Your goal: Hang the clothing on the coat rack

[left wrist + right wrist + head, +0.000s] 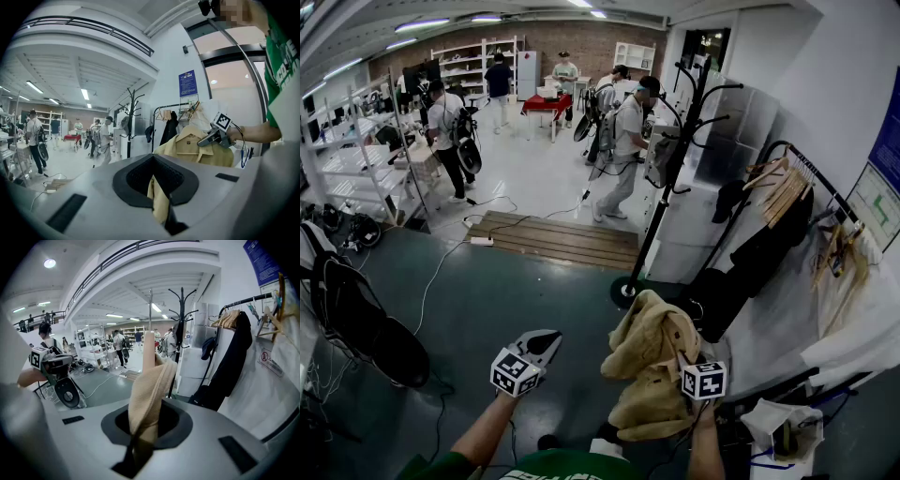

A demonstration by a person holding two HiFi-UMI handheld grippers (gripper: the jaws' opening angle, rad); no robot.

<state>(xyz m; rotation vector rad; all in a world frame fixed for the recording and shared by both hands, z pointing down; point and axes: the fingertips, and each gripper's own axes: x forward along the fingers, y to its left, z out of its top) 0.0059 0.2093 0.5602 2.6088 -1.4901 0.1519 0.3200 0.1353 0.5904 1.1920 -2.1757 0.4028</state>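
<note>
A tan jacket (649, 367) hangs bunched low in the head view, between my two grippers. My right gripper (692, 373) is shut on a fold of it, and the cloth (149, 394) rises out of the jaws beside a pale stick. In the left gripper view the jacket (199, 146) shows its collar on a hanger. My left gripper (544, 341) is shut on a narrow yellow strip of its cloth (158, 202). The black coat rack (677, 159) stands ahead on a round base (627, 292), with bare curved hooks on top.
A clothes rail (811, 178) at the right carries wooden hangers (781, 190) and a black garment (750, 267). A wooden pallet (558, 239) lies on the floor beyond the rack. Several people stand further back. A dark bag (356, 323) lies at the left.
</note>
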